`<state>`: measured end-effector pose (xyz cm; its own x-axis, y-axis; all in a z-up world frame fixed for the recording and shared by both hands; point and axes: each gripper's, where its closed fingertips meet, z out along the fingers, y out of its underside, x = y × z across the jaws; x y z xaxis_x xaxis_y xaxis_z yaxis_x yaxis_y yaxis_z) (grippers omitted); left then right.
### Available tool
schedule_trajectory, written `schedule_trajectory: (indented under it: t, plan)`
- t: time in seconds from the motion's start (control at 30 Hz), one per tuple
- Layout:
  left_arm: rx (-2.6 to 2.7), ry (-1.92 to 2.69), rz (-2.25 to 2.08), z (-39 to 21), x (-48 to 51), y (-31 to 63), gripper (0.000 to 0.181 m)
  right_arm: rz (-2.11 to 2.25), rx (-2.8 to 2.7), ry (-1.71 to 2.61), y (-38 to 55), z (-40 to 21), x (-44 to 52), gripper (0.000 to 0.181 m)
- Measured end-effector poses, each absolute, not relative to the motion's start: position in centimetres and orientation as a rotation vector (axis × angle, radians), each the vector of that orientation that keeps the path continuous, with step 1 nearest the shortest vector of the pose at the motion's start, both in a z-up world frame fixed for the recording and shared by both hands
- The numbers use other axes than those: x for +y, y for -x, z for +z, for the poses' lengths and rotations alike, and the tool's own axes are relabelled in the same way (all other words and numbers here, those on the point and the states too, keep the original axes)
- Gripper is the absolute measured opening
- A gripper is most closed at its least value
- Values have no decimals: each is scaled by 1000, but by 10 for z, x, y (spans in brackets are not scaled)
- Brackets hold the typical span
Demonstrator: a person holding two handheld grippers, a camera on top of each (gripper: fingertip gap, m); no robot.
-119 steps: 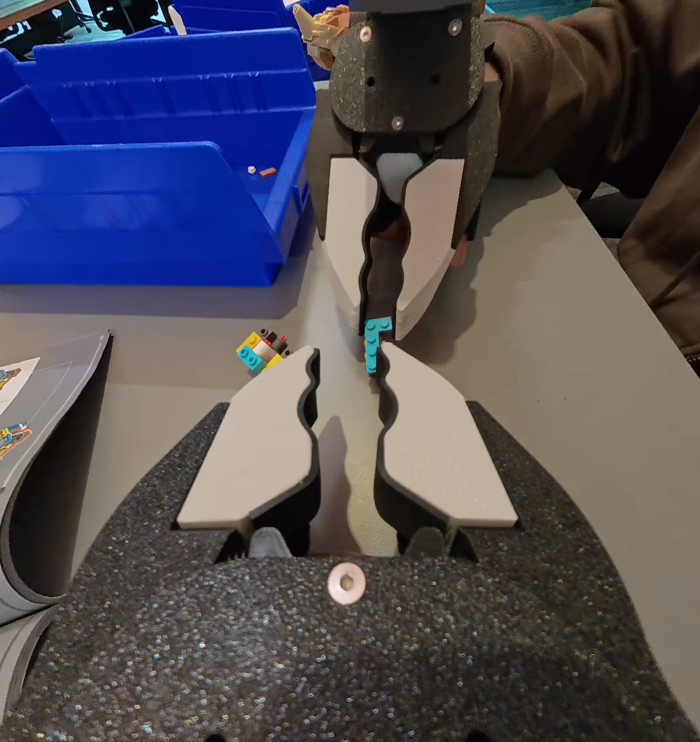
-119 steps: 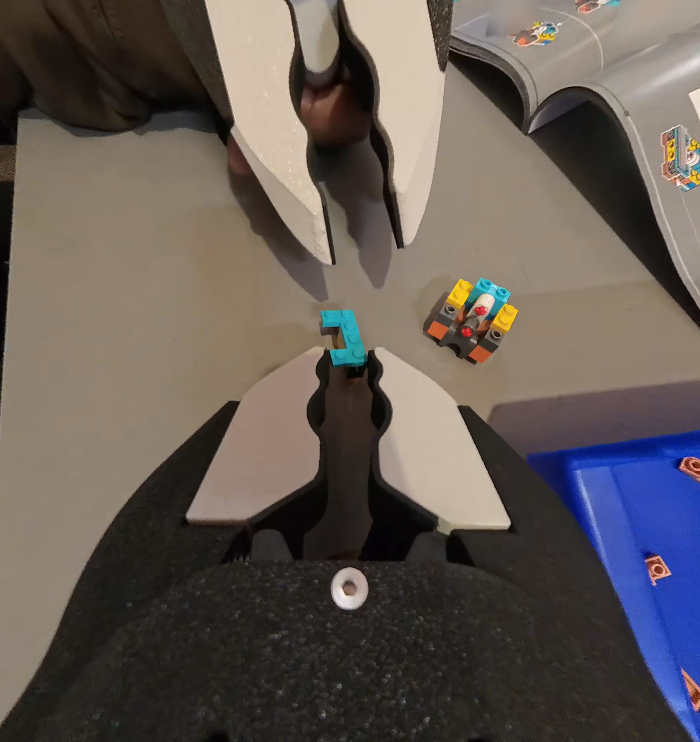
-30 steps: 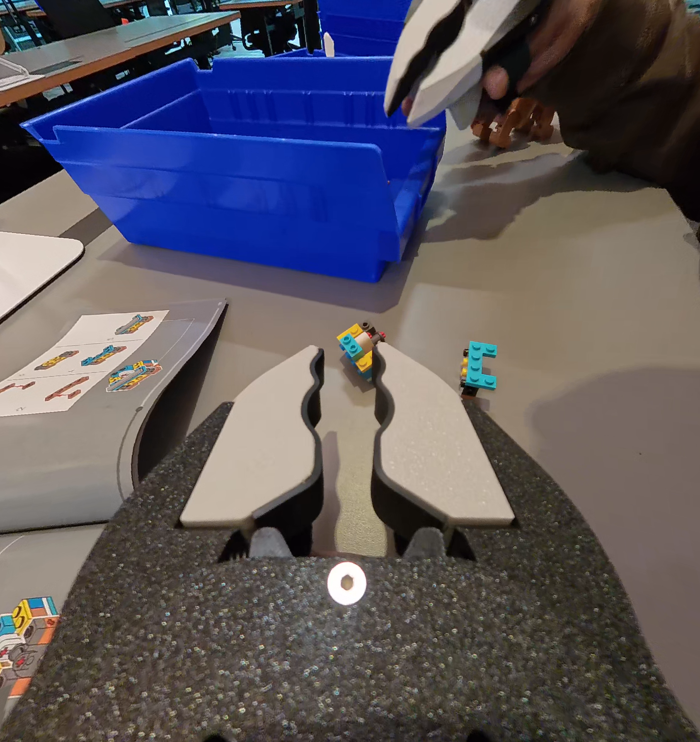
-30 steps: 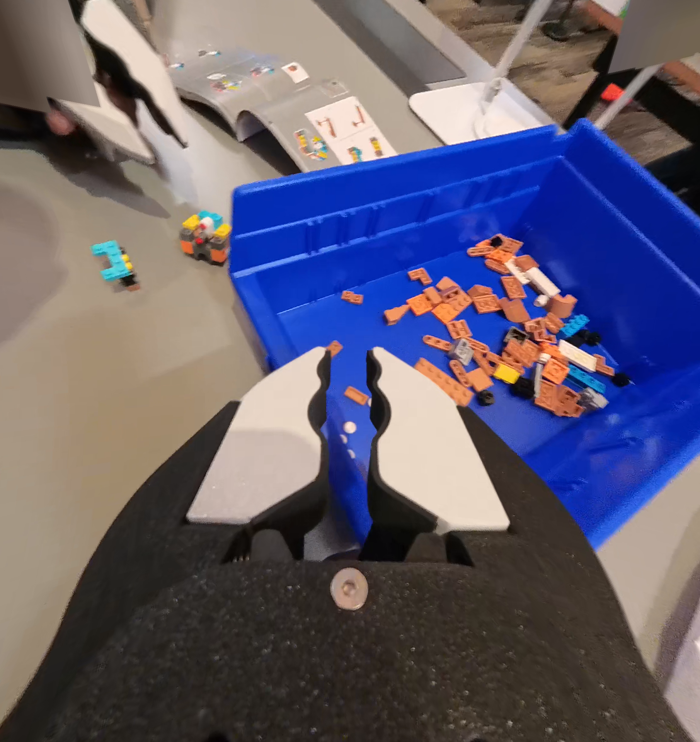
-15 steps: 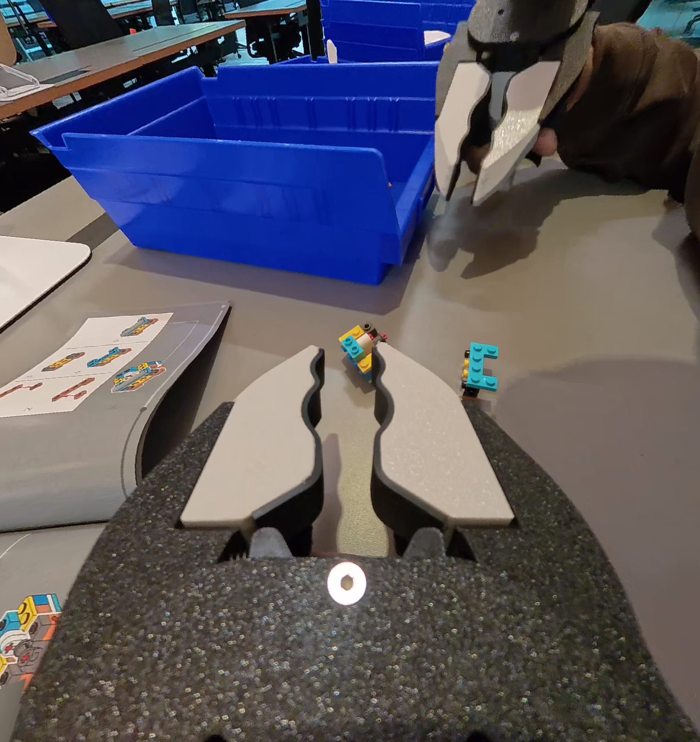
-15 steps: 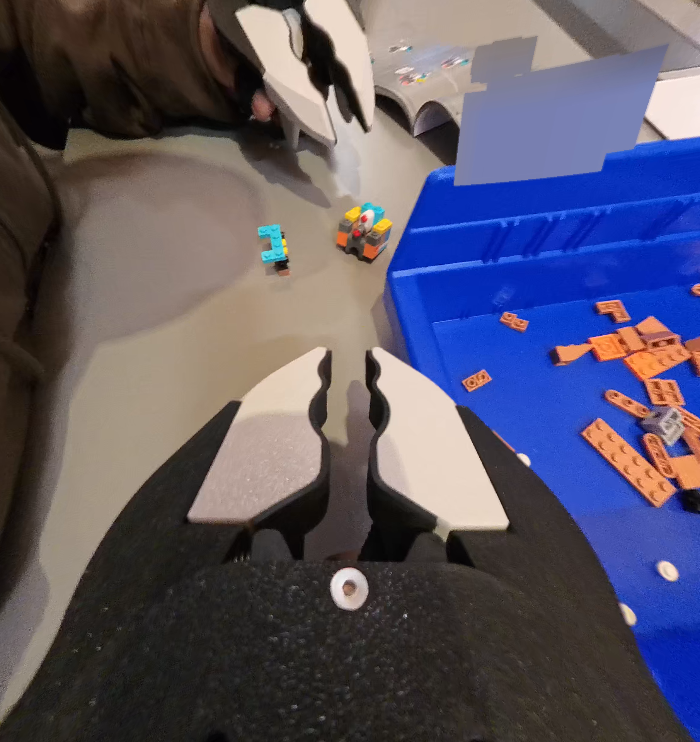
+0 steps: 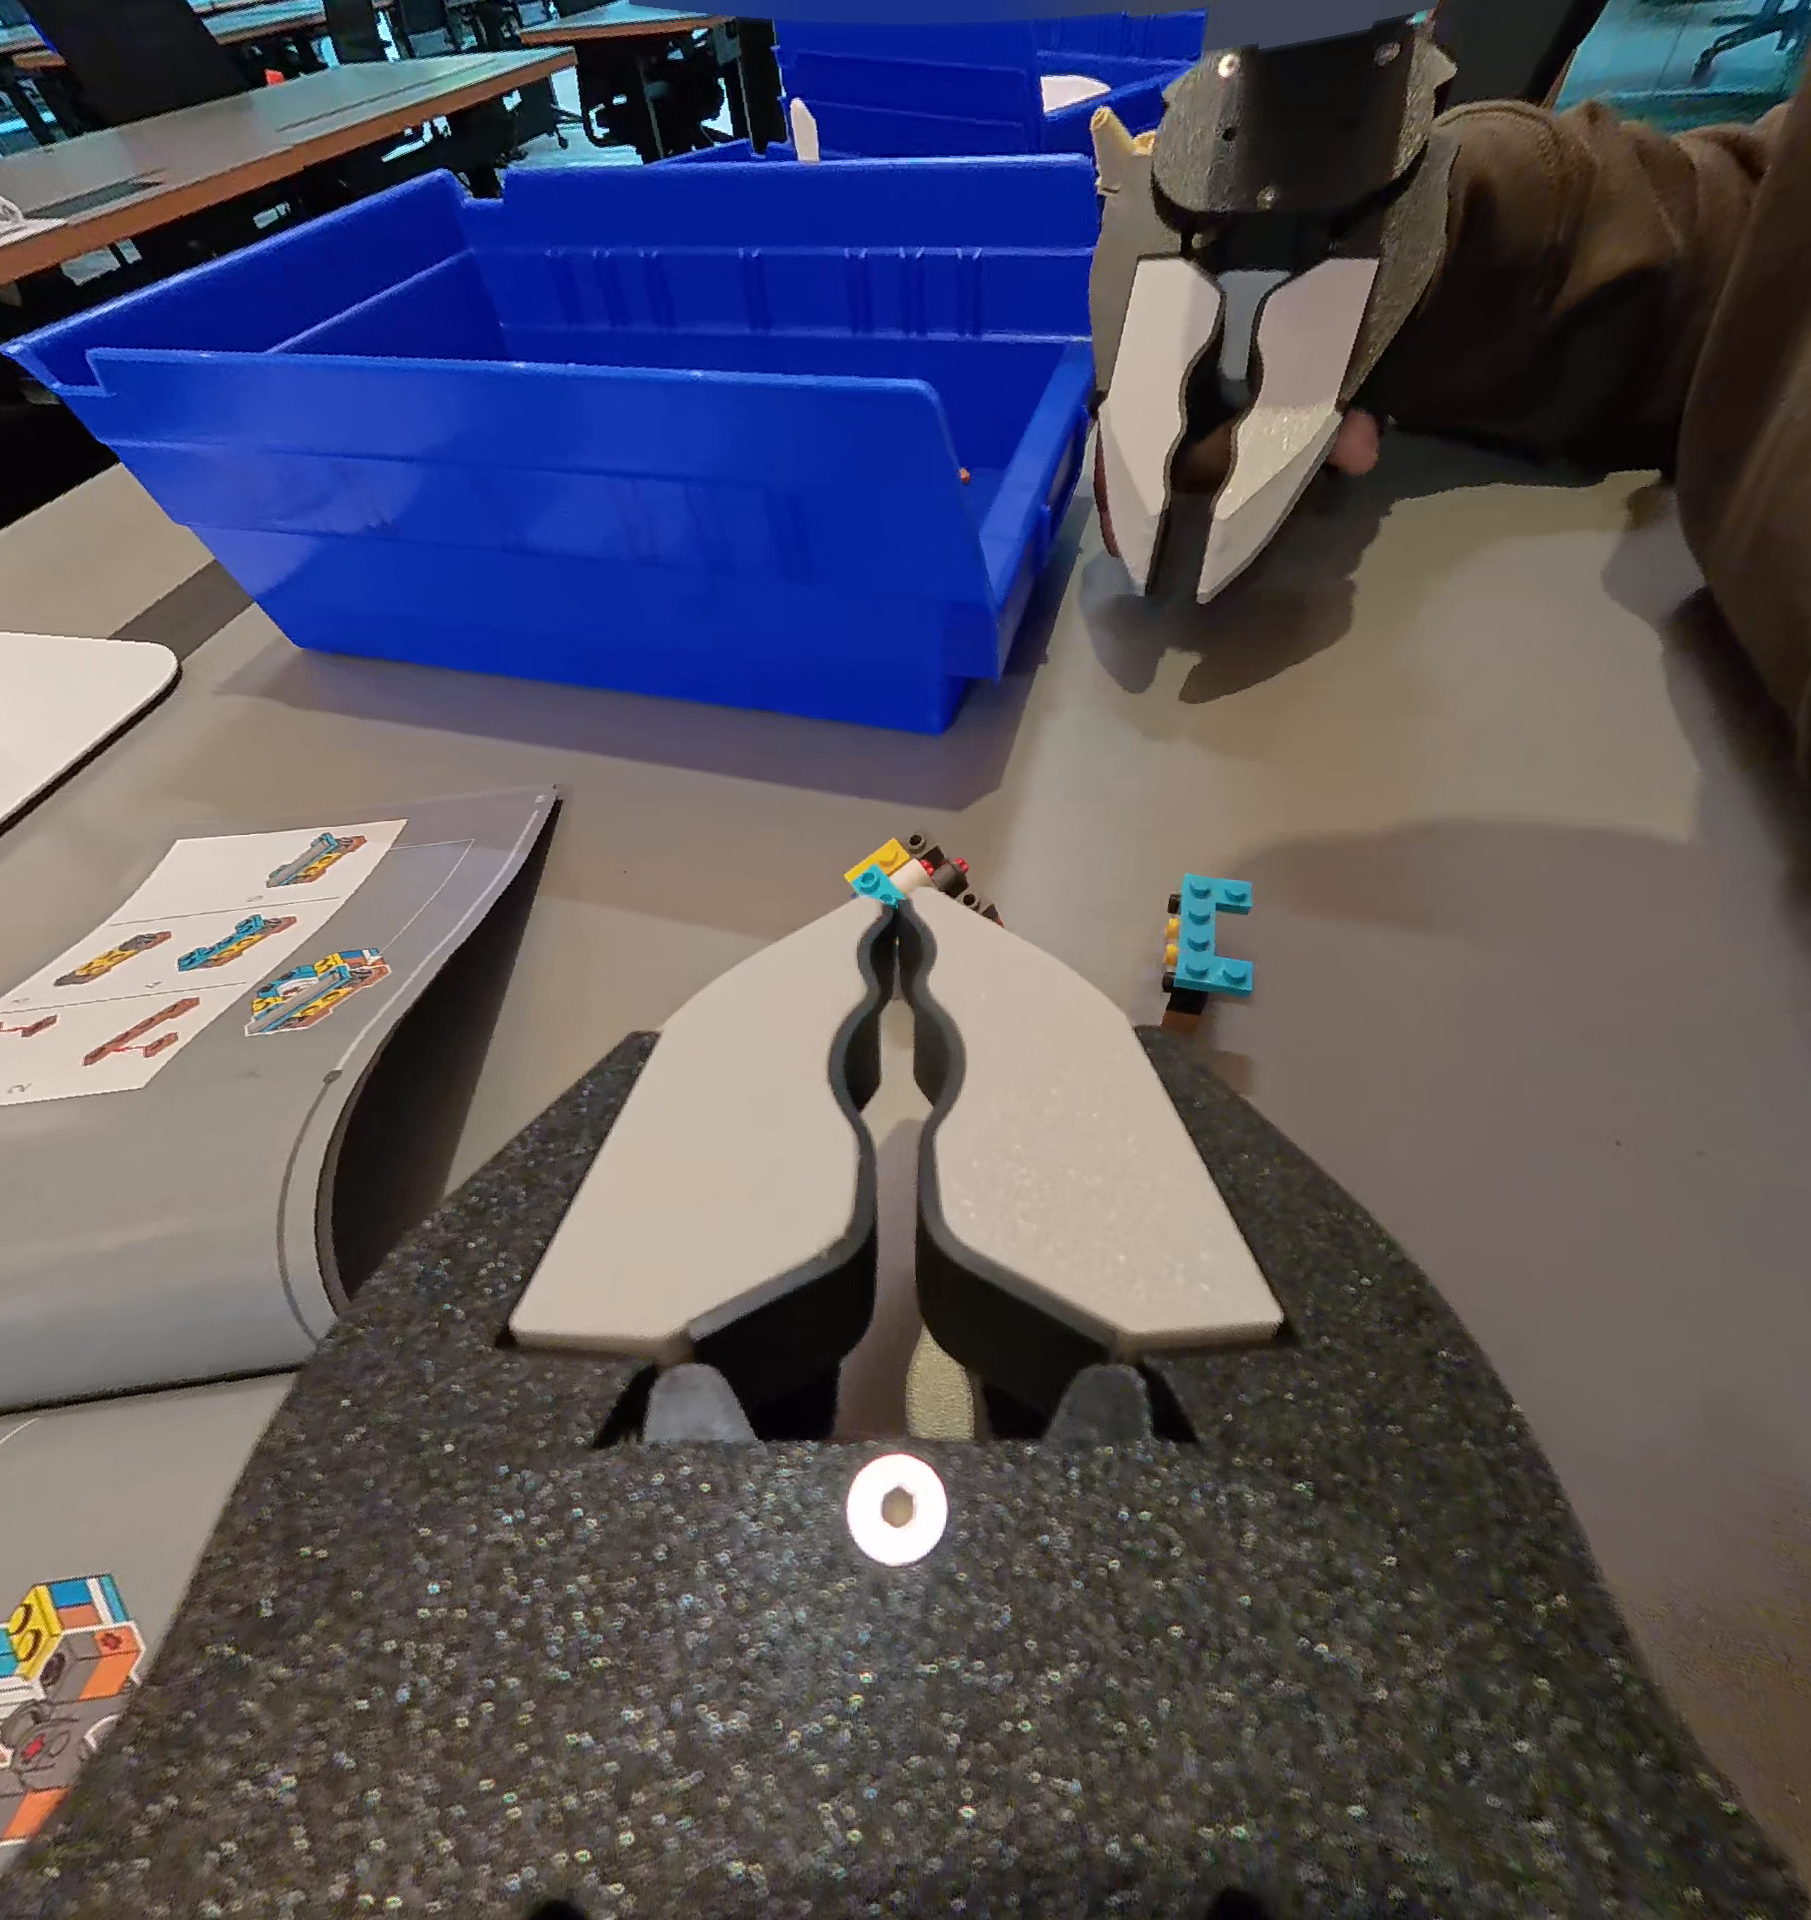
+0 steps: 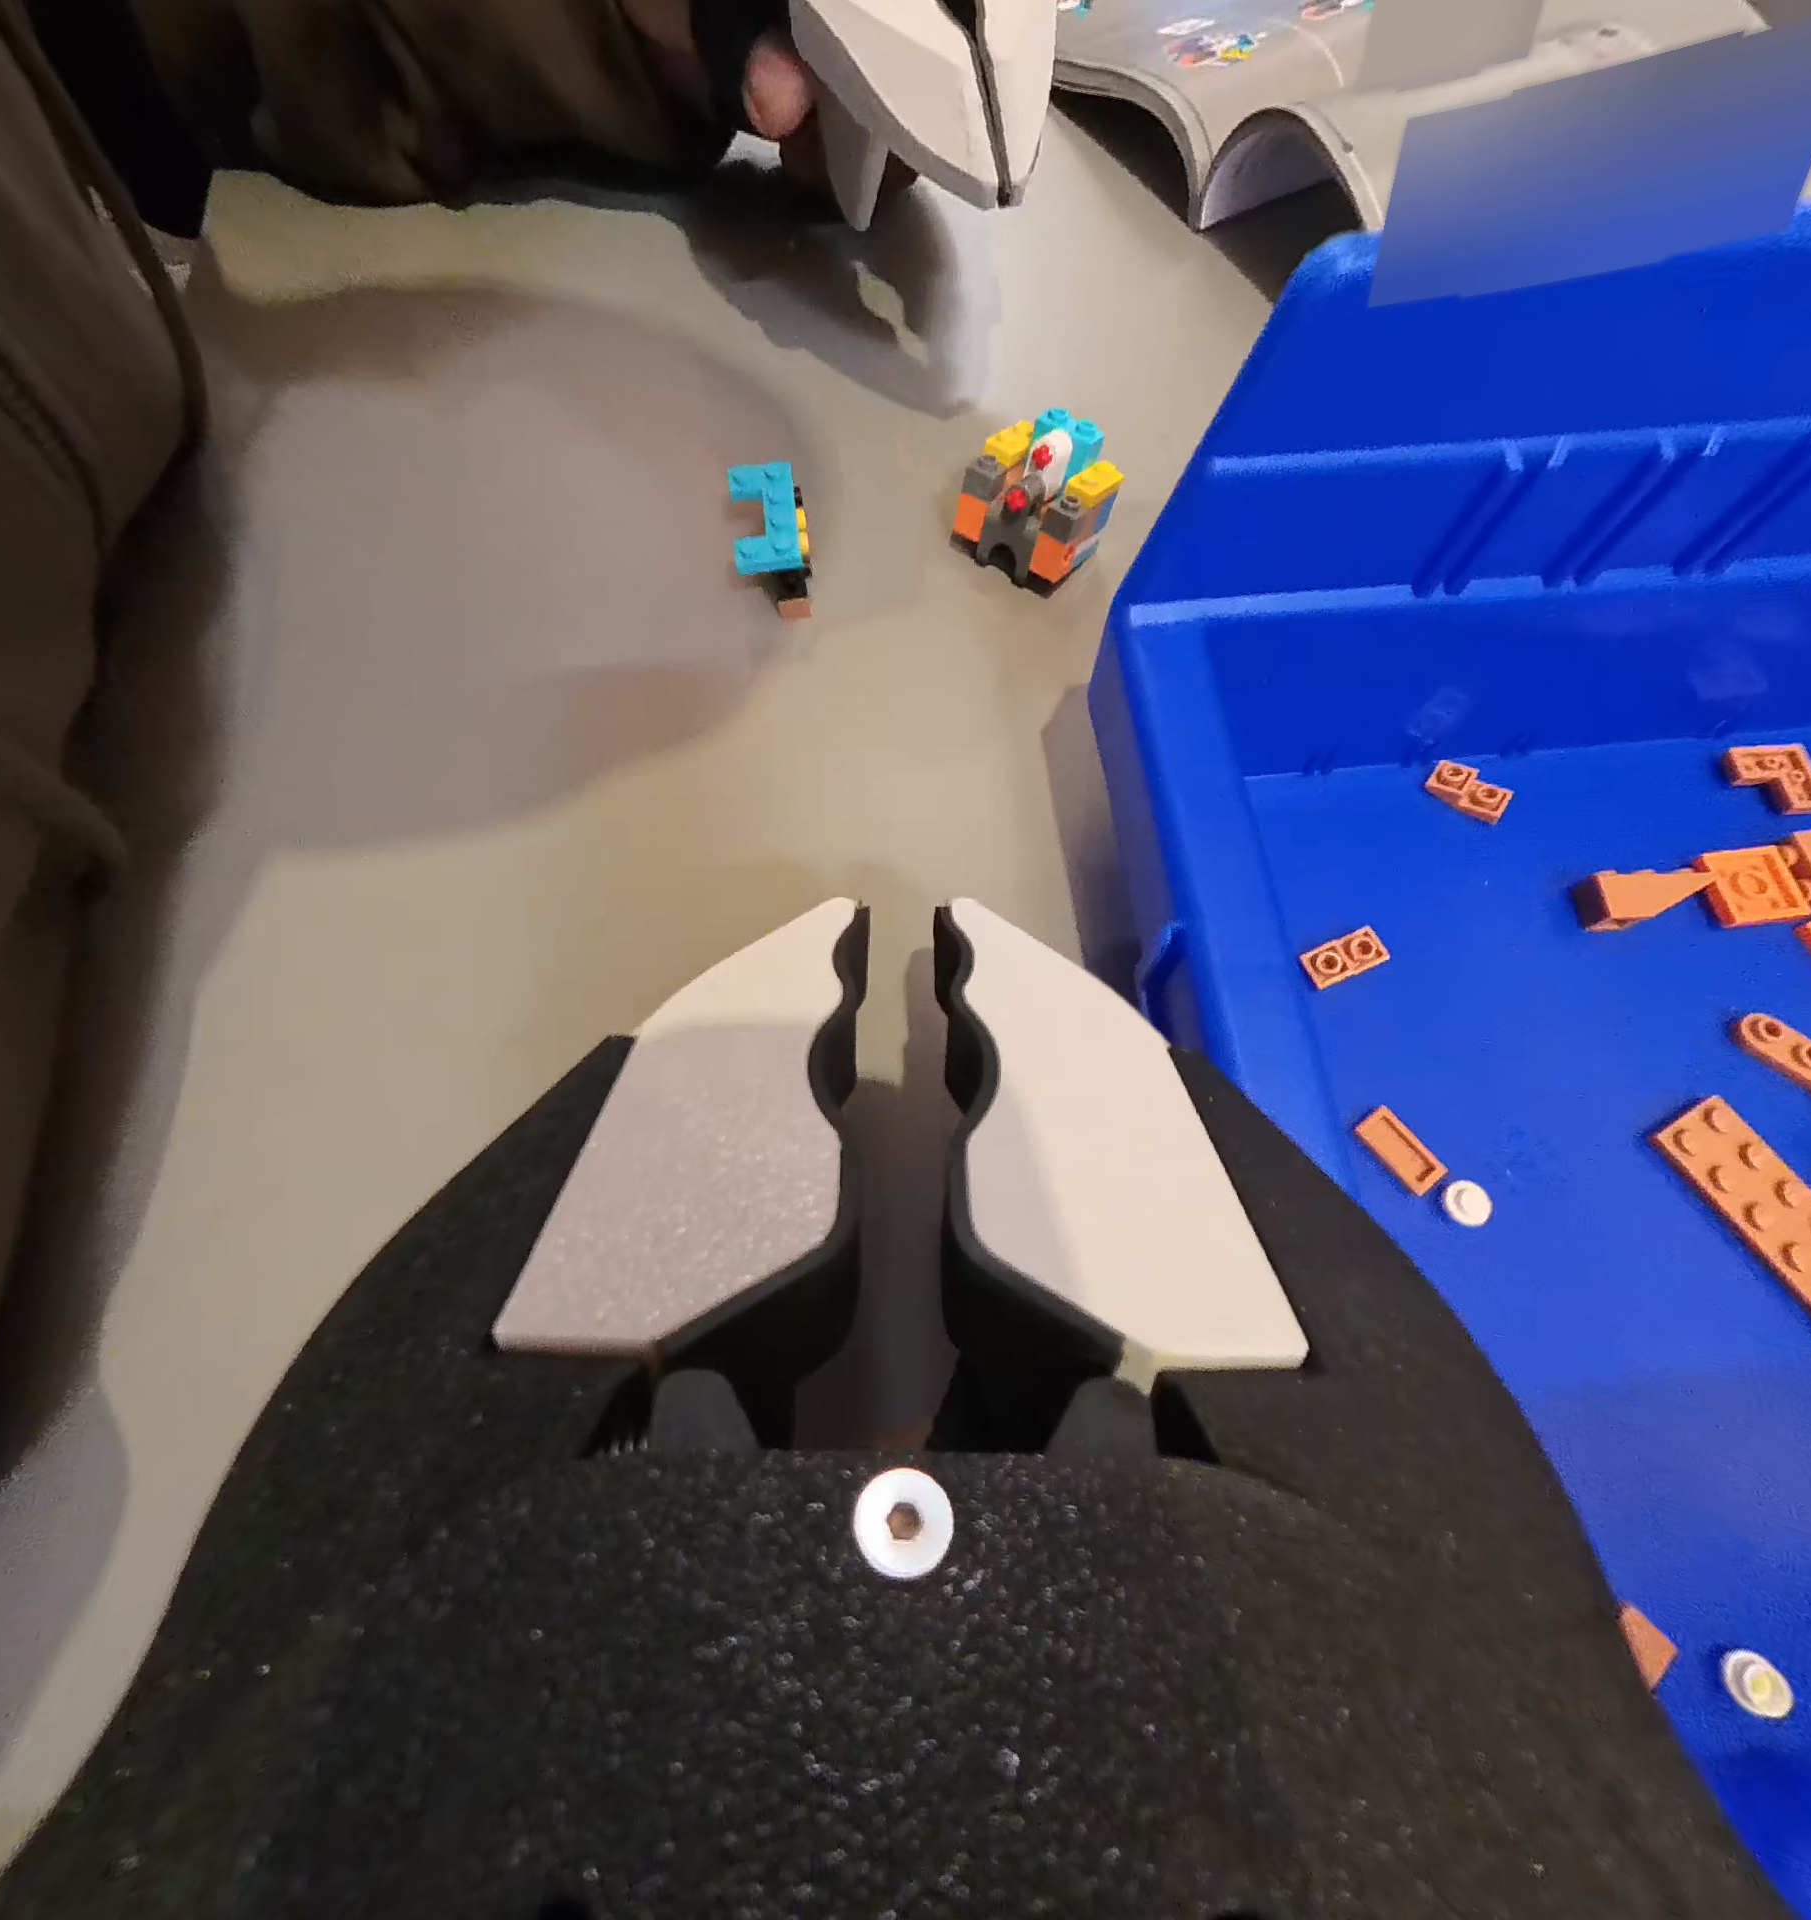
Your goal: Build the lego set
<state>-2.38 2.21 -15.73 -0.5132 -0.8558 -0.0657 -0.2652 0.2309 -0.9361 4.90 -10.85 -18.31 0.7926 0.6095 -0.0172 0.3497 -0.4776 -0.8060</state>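
Two small builds sit on the table (image 8: 465,935): my left gripper (image 7: 893,906), nearly clenched, half hides the multicoloured build (image 7: 906,871); my right gripper (image 8: 898,909) is parted, empty, near the teal build (image 8: 771,525).

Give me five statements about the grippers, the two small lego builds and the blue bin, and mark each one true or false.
1. The left gripper has its fingers nearly closed. True.
2. The right gripper holds the teal C-shaped piece. False: that piece lies on the grey table, and nothing sits between the right gripper's fingers.
3. The multicoloured lego build stands on the table outside the blue bin. True.
4. The blue bin is empty. False: loose orange-brown lego plates lie in it.
5. The teal C-shaped piece is attached to the multicoloured lego build. False: they sit apart on the table.
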Motion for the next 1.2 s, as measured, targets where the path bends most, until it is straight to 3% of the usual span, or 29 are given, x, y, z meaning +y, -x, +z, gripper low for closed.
schedule_trajectory:
  t: [0.53,0.8,1.2]
  plan:
    - [1916,1049,-1269,-159,24,22,8,363,-721,2154,-52,-196,-117,12]
    - [1978,1006,-1242,-164,18,26,0,338,-720,2183,-54,-200,-116,12]
    - [1971,1021,-1209,-166,20,25,3,330,-720,2206,-55,-204,-117,1]
